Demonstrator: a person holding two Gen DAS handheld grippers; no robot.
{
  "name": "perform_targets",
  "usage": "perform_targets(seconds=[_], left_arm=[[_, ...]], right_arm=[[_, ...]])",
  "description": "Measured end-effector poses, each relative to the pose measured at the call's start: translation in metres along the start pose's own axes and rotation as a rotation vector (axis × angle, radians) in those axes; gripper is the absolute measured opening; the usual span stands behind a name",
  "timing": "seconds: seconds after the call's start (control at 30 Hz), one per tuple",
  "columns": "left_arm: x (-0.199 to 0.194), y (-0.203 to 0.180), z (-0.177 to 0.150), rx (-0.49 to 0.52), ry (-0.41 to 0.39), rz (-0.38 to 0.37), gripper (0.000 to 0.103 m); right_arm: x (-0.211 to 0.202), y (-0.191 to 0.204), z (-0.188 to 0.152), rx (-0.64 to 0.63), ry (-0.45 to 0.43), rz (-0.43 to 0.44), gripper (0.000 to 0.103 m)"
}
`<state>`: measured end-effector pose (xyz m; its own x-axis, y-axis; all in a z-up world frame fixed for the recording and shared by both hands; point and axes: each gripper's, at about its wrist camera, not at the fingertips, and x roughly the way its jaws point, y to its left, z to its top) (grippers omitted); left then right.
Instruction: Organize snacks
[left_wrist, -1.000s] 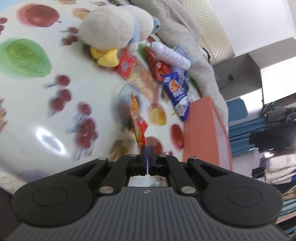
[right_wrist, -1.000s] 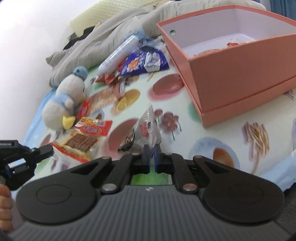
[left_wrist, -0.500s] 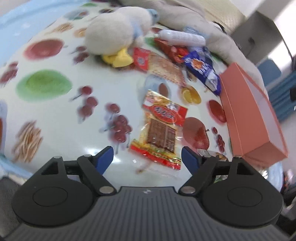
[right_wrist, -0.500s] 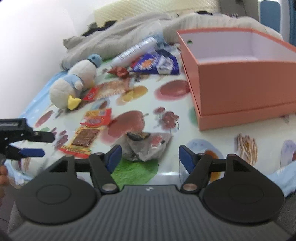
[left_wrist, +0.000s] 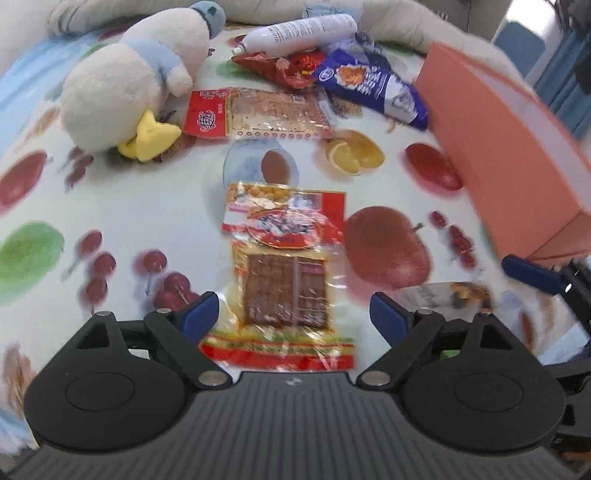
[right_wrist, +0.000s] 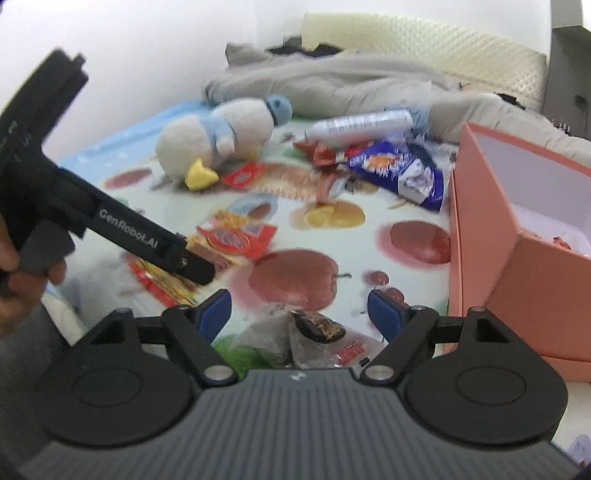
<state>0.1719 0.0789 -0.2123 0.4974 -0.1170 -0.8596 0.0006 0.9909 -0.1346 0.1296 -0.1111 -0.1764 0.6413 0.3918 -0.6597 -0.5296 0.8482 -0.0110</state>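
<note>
Because both claws stand wide apart and hold nothing, the snacks all lie loose on the fruit-print cloth (left_wrist: 155, 206). The left gripper (left_wrist: 293, 317) hovers over a red-and-yellow snack packet (left_wrist: 286, 273), whose near end lies between its spread blue pads (left_wrist: 201, 314). The right gripper (right_wrist: 299, 314) is likewise open above a clear crinkled wrapper (right_wrist: 295, 339) with a dark bar inside. Farther off lie a long red cracker pack (left_wrist: 258, 112), a blue bag (left_wrist: 369, 86) and a small red foil pouch (left_wrist: 275, 66), clustered near a white spray can (left_wrist: 299, 33) and a plush duck (left_wrist: 133, 81). The orange box (right_wrist: 517, 266) stands at the right, open-topped.

The packet looks light, thin and floppy, with slick film that could slide between the pads; its brown contents seem flat and possibly brittle. I judge the best hold to be across the sealed near edge or the flat end seam, pinched firmly rather than squeezing the middle. The clear wrapper looks equally light and crumpled, so a loose fold of film is the likely place to nip it.

Both views are blurred, so the printing cannot be read. The box's inside shows only partly, with a scrap of something red at the bottom; its far right side is cut off. The near part of the clear wrapper is hidden under the right gripper's body.
</note>
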Motion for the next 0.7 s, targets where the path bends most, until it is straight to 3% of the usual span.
perform_targets(seconds=[0.1, 0.17, 0.33, 0.53, 0.7], left_arm=[[0.012, -0.003, -0.001, 0.043, 0.010, 0.046, 0.091], [0.015, -0.007, -0.004, 0.073, 0.010, 0.065, 0.092], [0.024, -0.010, -0.007, 0.115, 0.020, 0.064, 0.091], [0.024, -0.017, -0.008, 0.133, 0.024, 0.072, 0.087], [0.019, -0.025, -0.010, 0.147, 0.019, 0.042, 0.065]], right_arm=[[0.010, 0.001, -0.006, -0.021, 0.060, 0.020, 0.083], [0.010, 0.002, -0.012, -0.021, 0.053, 0.018, 0.084], [0.016, 0.011, -0.018, -0.059, 0.088, -0.013, 0.083], [0.015, 0.015, -0.017, -0.062, 0.092, -0.058, 0.067], [0.012, 0.011, -0.016, -0.033, 0.082, -0.071, 0.056]])
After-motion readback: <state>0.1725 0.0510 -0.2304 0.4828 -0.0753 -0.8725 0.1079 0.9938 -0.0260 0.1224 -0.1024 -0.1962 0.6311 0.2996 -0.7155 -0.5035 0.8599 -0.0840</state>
